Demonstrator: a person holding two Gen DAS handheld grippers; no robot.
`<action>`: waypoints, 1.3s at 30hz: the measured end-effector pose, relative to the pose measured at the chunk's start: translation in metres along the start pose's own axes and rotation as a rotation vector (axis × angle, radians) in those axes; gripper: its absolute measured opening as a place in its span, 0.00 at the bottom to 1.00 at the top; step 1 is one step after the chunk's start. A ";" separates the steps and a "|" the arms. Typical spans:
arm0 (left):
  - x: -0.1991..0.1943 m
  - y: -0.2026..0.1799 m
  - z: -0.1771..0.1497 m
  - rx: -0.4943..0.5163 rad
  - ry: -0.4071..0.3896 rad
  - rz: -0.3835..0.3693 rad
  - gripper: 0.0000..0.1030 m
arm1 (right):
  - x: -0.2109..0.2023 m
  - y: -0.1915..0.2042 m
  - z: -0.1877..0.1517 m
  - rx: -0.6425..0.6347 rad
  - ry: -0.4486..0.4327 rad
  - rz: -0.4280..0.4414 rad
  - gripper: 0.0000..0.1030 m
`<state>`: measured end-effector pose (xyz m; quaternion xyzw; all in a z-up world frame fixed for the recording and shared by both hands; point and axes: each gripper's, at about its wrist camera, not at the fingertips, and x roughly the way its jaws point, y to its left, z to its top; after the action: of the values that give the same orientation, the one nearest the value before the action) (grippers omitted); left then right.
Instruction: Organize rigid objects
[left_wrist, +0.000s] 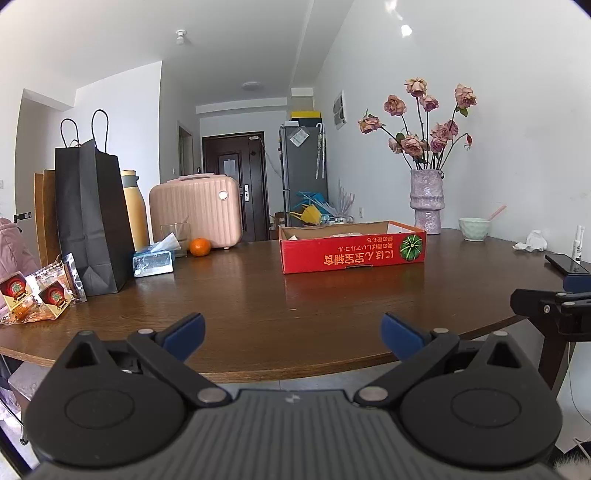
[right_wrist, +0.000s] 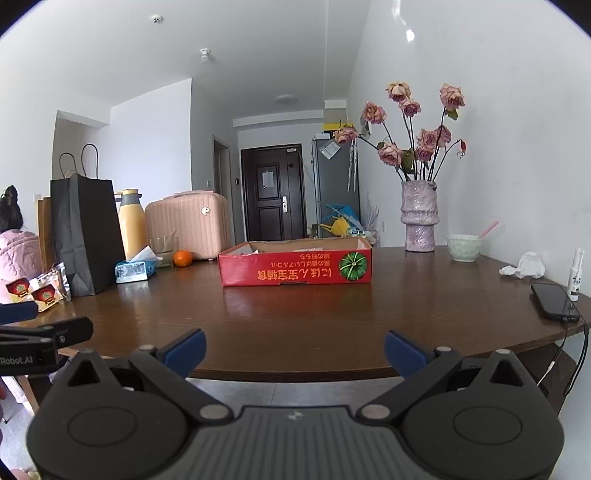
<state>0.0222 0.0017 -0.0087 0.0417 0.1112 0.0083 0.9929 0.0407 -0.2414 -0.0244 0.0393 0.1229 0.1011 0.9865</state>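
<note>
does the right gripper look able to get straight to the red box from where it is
Probably yes. The right gripper is open and empty at the near table edge, and only bare tabletop lies between it and the red box. Whether it is within arm's reach I cannot tell.

I see a shallow red cardboard box (right_wrist: 295, 266), open-topped, print upside down, flat mid-counter (right_wrist: 332, 317); orange (right_wrist: 183, 258) rests well left of it, near tissue pack (right_wrist: 135, 269)
</note>
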 end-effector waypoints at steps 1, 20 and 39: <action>0.001 0.001 0.000 -0.003 0.000 -0.004 1.00 | 0.001 0.000 0.000 -0.001 0.003 0.006 1.00; 0.000 0.001 -0.002 -0.001 -0.002 -0.011 1.00 | 0.002 0.000 -0.001 0.004 0.007 0.003 1.00; 0.002 0.002 -0.001 0.000 0.006 -0.013 1.00 | 0.001 0.001 -0.001 0.002 0.004 0.002 1.00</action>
<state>0.0238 0.0036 -0.0098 0.0408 0.1143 0.0021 0.9926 0.0412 -0.2401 -0.0251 0.0402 0.1248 0.1023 0.9861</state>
